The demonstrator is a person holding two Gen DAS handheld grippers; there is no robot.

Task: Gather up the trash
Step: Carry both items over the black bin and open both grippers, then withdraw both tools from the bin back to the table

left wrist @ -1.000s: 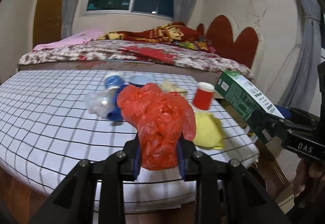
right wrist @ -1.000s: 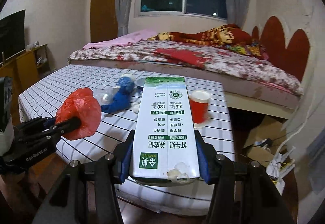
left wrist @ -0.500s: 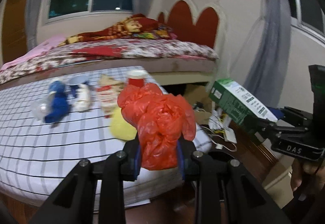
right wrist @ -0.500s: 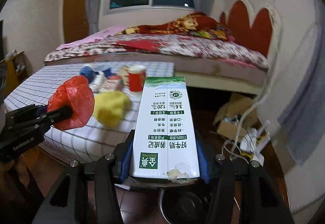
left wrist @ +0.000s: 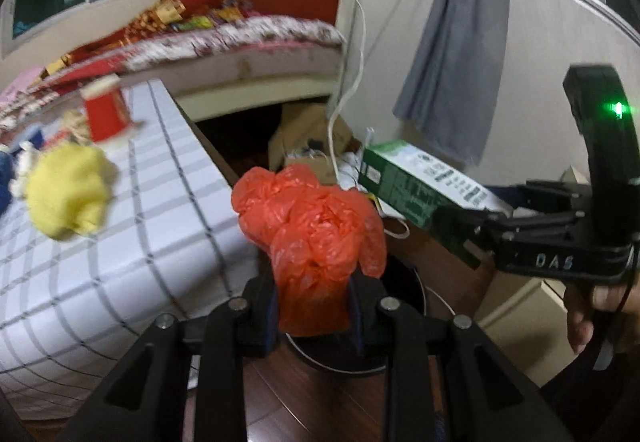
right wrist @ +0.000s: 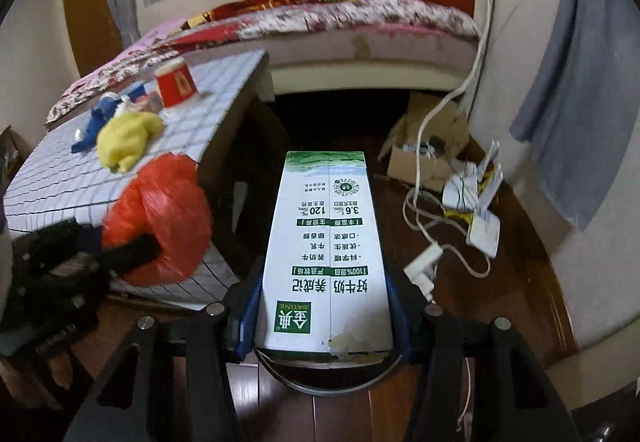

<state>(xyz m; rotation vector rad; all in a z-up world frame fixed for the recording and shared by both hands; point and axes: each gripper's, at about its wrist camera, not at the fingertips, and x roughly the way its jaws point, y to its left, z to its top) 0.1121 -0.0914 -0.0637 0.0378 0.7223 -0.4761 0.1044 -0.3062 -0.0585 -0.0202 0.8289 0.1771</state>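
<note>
With red plastic bag [left wrist: 316,238] pinched in left gripper [left wrist: 314,306] and milk carton [right wrist: 326,250] clamped in right gripper [right wrist: 326,322], both off the checked table [left wrist: 132,209] and above a dark round bin [left wrist: 404,290] on the floor. Carry step, judged near its end. Next: centre over the rim, then spread jaws to drop.

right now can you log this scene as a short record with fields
left tool: shut on red plastic bag
right tool: shut on milk carton
below the tools: round dark bin on the wooden floor, partly hidden
table: checked cloth, off to the left
left on table: yellow wad, red paper cup, blue item
floor clutter: cardboard box, white cables and plugs
</note>
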